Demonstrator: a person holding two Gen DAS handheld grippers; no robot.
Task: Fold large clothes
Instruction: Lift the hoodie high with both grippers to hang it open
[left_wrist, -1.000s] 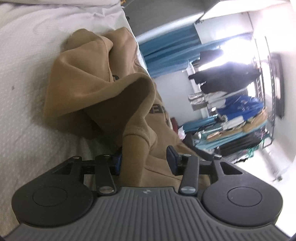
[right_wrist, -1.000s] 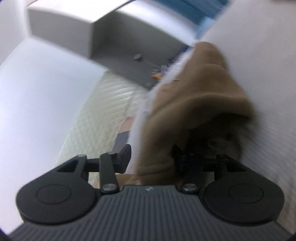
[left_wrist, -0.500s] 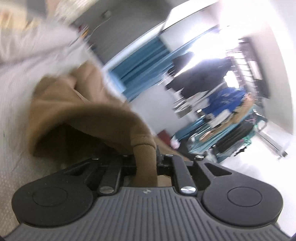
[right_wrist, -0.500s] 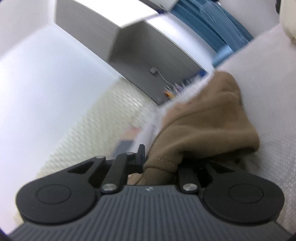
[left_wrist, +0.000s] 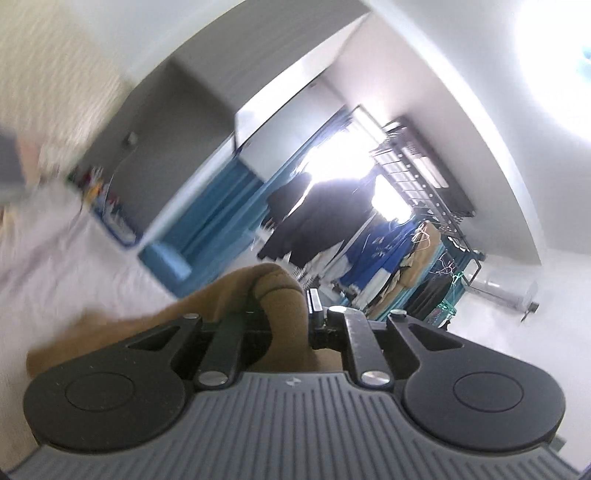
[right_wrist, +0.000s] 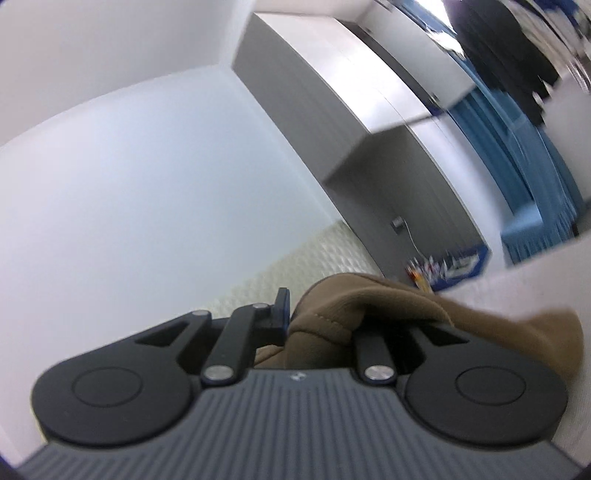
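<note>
A tan sweatshirt (left_wrist: 221, 299) is pinched at a thick hem in my left gripper (left_wrist: 284, 306), which is shut on the cloth and held high, pointing level across the room. The rest of the garment droops down to the left over the white bed (left_wrist: 55, 258). In the right wrist view the same tan sweatshirt (right_wrist: 388, 306) bunches between the jaws of my right gripper (right_wrist: 321, 314), shut on a stitched edge. From there the fabric trails off to the right. The right finger is hidden under the cloth.
A clothes rack (left_wrist: 424, 236) with dark and blue garments stands by a bright window, next to blue curtains (left_wrist: 221, 210). A grey wardrobe (right_wrist: 369, 122) and a quilted headboard (right_wrist: 306, 258) lie ahead of the right gripper. Small items crowd a bedside shelf (right_wrist: 443, 266).
Both grippers closed on the sweatshirt's edge and rose steeply off the bed, lifting the cloth. Both views now look across the room instead of down at the mattress.
</note>
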